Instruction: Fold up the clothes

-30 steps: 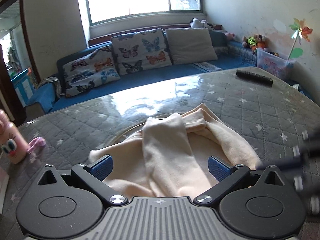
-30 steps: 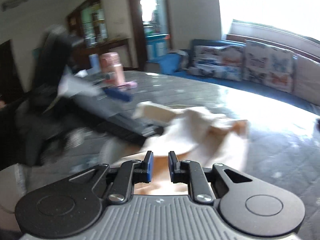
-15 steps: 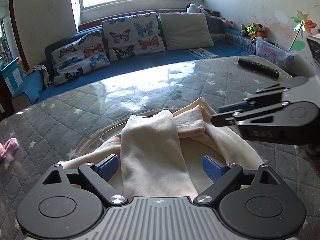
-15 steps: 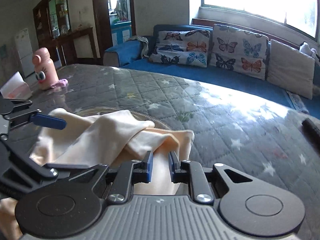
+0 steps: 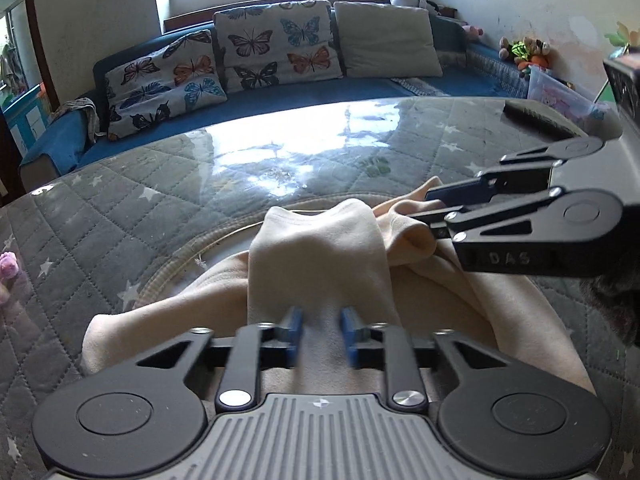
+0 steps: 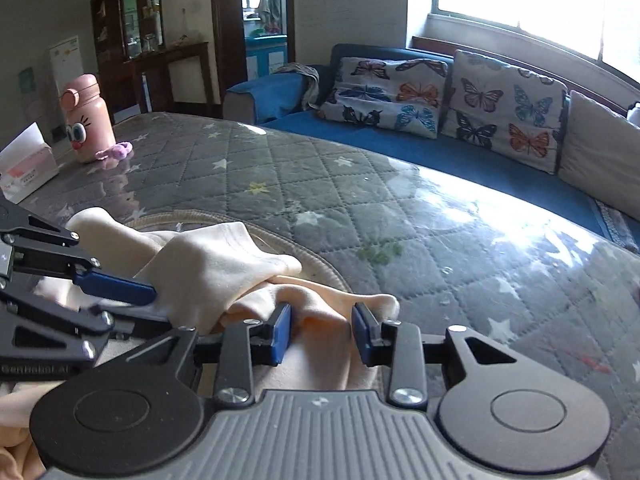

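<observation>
Grey quilted star-print table (image 5: 120, 208). Both fingers spread, straddling cream fleece garment (image 5: 320, 264): left fingers (image 5: 320, 330), right fingers (image 6: 322, 330). Close only on single layers.

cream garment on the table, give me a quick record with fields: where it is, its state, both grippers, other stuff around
garment: cream garment, crumpled with a sleeve-like strip draped over the middle
surface: grey quilted star-pattern table cover
left gripper: partly closed around the draped strip, gap visible
right gripper: open, straddling a peach-toned fold at the garment's edge
nearby: pink bottle, tissue box, black remote
</observation>
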`<move>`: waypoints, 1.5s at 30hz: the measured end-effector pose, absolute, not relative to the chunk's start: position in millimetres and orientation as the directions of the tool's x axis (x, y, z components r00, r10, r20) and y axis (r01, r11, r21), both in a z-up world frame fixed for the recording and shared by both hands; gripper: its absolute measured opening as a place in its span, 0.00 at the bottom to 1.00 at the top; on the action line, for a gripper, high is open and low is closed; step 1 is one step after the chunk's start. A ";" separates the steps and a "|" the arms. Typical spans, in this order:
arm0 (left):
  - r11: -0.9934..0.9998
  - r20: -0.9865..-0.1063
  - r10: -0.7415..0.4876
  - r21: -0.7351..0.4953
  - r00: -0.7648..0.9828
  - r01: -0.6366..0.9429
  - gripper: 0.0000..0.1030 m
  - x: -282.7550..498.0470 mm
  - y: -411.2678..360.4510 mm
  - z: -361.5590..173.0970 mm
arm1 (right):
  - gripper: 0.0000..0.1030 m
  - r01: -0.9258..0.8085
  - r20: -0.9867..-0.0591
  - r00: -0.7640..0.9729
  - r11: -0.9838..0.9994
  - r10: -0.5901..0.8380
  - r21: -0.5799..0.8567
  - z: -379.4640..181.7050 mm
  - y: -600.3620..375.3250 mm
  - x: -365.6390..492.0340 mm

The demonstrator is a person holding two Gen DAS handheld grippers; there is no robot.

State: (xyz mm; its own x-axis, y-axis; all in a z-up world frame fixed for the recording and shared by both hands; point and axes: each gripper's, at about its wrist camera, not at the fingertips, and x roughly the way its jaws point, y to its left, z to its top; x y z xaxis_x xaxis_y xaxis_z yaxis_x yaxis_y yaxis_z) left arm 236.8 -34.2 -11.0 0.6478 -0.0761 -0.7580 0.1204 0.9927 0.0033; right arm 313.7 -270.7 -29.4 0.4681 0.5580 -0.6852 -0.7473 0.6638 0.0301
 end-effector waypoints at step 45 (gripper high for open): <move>0.945 -0.633 0.160 -0.124 0.757 -0.303 0.02 42.8 103.1 46.7 | 0.05 -0.285 -0.676 0.705 0.958 0.214 0.005 11.3 -458.7 214.7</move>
State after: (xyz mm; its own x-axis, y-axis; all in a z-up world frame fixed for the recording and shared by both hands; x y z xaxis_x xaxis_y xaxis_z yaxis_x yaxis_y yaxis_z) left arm 42.8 103.1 46.7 0.7573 0.1596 -0.6332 -0.3031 0.9448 -0.1244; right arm 214.7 -458.7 11.3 0.7049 0.2137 -0.6763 -0.2854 0.9584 0.0053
